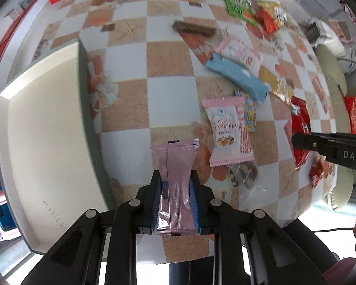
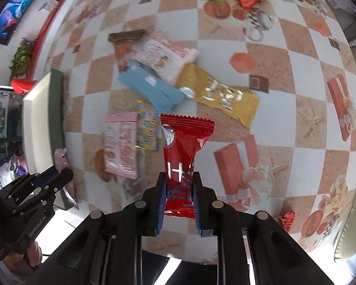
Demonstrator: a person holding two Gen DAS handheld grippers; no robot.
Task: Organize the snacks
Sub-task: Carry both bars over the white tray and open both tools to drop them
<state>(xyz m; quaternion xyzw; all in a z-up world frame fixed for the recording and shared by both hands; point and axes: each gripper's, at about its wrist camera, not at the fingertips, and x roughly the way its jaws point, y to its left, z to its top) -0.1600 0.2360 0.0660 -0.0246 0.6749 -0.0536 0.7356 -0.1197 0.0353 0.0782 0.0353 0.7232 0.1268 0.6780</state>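
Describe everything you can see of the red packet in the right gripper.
The red packet is a small glossy foil pillow pack with crimped, serrated ends and white characters on its face. It stands upright, lifted off the checked tablecloth, its lower half clamped in the right gripper. Only the blue pads touch it.

Pink-white snack packet [image 1: 227, 131]: "CRISPY CRANBERRY". Right gripper [image 1: 330, 150] body: "DAS", rest cut off. Left gripper [image 2: 39, 185] side: small white lettering, unreadable. Red packet [image 2: 182, 159]: white characters, can't make out.
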